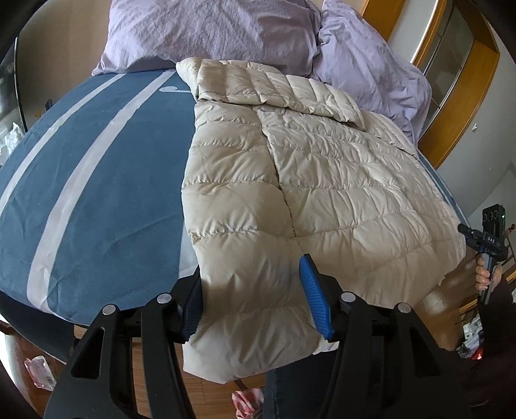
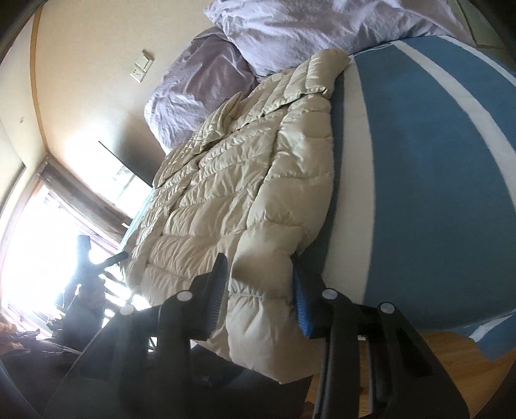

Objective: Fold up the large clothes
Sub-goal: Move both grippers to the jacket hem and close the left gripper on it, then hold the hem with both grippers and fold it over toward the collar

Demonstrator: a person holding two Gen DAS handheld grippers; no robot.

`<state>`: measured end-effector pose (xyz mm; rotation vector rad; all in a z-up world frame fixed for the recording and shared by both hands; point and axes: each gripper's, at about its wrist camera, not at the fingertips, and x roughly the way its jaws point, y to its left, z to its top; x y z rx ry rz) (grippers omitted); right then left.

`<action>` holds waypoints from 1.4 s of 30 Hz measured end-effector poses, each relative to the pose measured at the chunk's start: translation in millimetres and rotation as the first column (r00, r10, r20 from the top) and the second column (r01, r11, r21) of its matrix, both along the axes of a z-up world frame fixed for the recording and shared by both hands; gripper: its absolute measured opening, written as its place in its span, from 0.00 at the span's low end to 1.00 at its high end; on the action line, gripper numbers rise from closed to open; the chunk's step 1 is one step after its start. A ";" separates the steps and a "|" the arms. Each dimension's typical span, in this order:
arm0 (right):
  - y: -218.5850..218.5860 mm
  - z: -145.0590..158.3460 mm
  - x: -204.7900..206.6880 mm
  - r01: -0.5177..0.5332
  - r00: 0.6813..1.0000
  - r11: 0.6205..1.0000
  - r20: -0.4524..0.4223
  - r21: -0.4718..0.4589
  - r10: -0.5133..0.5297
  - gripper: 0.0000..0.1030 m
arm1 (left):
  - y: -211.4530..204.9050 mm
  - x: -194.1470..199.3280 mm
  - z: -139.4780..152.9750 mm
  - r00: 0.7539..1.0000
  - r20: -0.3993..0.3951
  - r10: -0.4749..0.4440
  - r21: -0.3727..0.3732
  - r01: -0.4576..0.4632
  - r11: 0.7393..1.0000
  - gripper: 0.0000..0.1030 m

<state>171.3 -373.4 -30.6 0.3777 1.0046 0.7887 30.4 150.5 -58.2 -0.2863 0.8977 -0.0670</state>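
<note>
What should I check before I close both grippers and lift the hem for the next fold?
1. Left gripper astride the jacket hem: ok, fabric sits between its open fingers.
2. Right gripper astride the other hem corner: ok, jaws open with fabric between them.
3. Jacket lying spread flat on the bed: ok, though the hem overhangs the near edge.
4. Number of fabric layers inside each gripper: cannot tell.
5. Far end of the jacket clear of the pillows: cannot tell; it lies right up against them.
</note>
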 end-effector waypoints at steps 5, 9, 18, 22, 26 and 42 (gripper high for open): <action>2.8 -0.2 0.0 -0.016 1.000 1.000 -0.013 0.019 0.017 0.33 | -7.4 0.5 -0.2 1.000 -0.007 -0.018 -0.021 0.017 1.000 0.42; 3.7 0.5 -0.5 -0.012 1.000 1.000 -0.018 0.020 0.013 0.31 | -11.5 0.9 -0.4 1.000 -0.005 -0.031 -0.020 0.031 0.999 0.42; 2.8 -0.9 -1.1 -0.002 1.000 1.000 -0.020 0.031 0.002 0.21 | -11.3 1.0 -2.8 1.000 0.000 -0.030 -0.062 0.030 0.998 0.23; 3.2 -1.6 -1.9 0.008 1.000 1.000 -0.015 0.023 -0.007 0.14 | -11.7 0.6 -2.8 1.000 0.007 -0.025 -0.084 0.025 0.996 0.15; 4.5 3.0 -3.4 0.010 1.000 1.000 0.012 0.012 -0.011 0.11 | -12.1 -2.7 5.7 0.999 0.037 -0.013 -0.080 0.016 0.997 0.11; 1.4 56.2 0.4 0.085 0.981 0.996 0.174 0.006 -0.085 0.06 | 6.5 9.7 46.9 0.985 0.160 0.066 -0.119 -0.047 0.992 0.10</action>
